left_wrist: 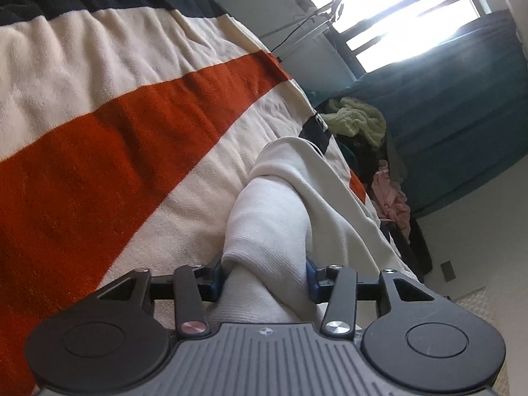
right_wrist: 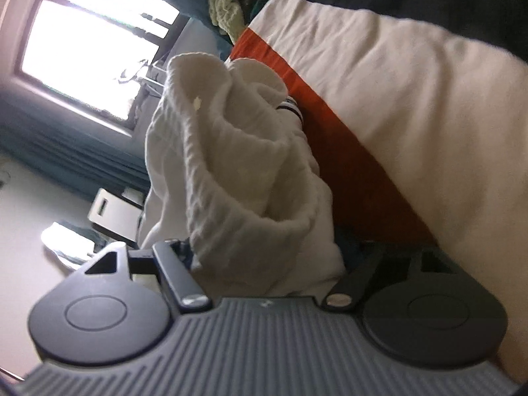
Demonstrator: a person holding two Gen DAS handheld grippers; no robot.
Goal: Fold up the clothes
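Both grippers clamp white cloth over a striped blanket on a bed.

The left gripper [left_wrist: 264,275] is closed on a bunched white garment [left_wrist: 274,204], whose ribbed fabric fills the gap between its blue-padded fingers [left_wrist: 312,272] and trails forward onto the blanket [left_wrist: 99,105] ahead. The blanket's cream, orange and dark stripes spread to the left of that gripper; ahead and to its right lies a pile of clothes [left_wrist: 359,122] before a teal curtain [left_wrist: 462,99]. The right gripper [right_wrist: 264,257] grips a white ribbed garment [right_wrist: 224,151] that rises straight ahead of it, with the blanket [right_wrist: 412,82] to its right and a bright window [right_wrist: 82,43] to its upper left.
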